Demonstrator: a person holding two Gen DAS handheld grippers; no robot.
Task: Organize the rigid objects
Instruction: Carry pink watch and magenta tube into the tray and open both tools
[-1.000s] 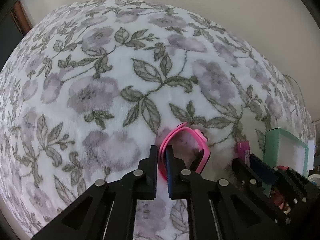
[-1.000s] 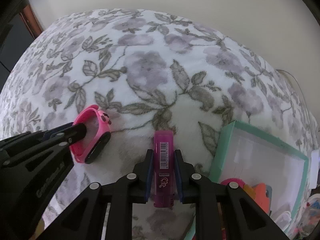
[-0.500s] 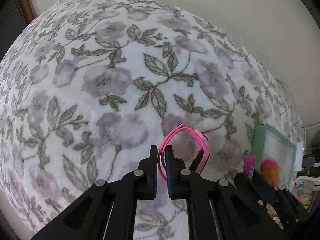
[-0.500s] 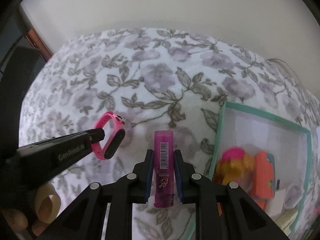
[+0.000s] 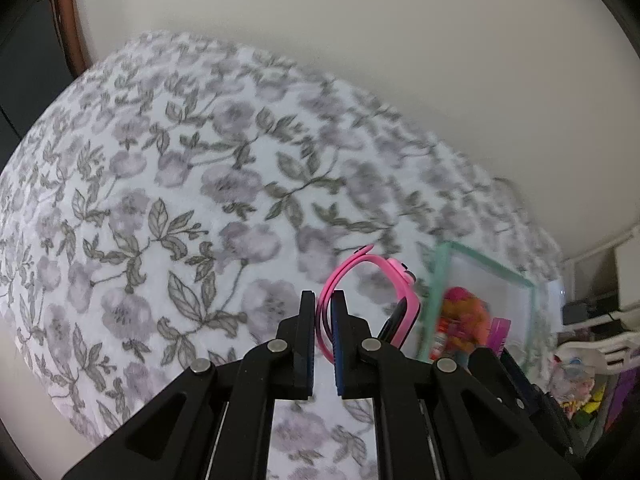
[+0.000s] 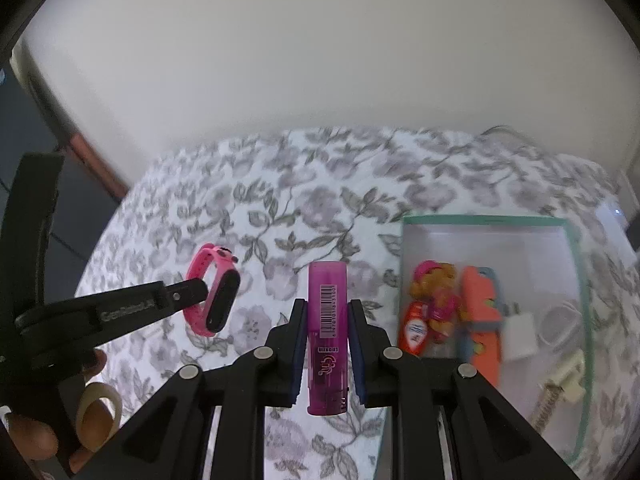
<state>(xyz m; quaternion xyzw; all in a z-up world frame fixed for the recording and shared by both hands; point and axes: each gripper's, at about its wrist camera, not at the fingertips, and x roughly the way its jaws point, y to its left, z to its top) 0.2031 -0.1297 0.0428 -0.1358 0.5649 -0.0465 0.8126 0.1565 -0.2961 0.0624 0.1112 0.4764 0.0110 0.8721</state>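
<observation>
Both grippers have risen well clear of the floral bedspread (image 5: 160,208) since the earlier frames, each carrying its load, and the mint-edged tray now lies lower and closer in both views.

Left gripper (image 5: 322,320): jaws fully closed, pinching the strap of the pink smartwatch (image 5: 372,300). The watch body hangs off to the right of the fingers, unsupported, with the band looping above the fingertips.

Right gripper (image 6: 328,332): jaws clamped on the sides of a purple lighter (image 6: 327,336), barcode label facing the camera, cap end projecting forward past the fingertips and the base end behind them.

Mint-edged tray (image 6: 576,264): sits on the bedspread to the right of both grippers. It already contains a toy figure (image 6: 436,300), an orange case (image 6: 480,312), a white cube-shaped item (image 6: 520,336) and other small pieces too blurred to identify. A person's hand (image 6: 28,436) is visible at the lower left of the right wrist view, next to a roll of tape (image 6: 98,412).

Probable step: transfer of both items to the tray.

Hazards, as judged from this position:
- The watch is held by a thin, flexible strap only; a fast swing could make the body pivot or slip out.
- The lighter is smooth and round-sided; it may slide lengthwise under a tilt.
- Both grippers converge on one tray, so finger collision is possible.
- Release from this height could knock the items already stored.
</observation>
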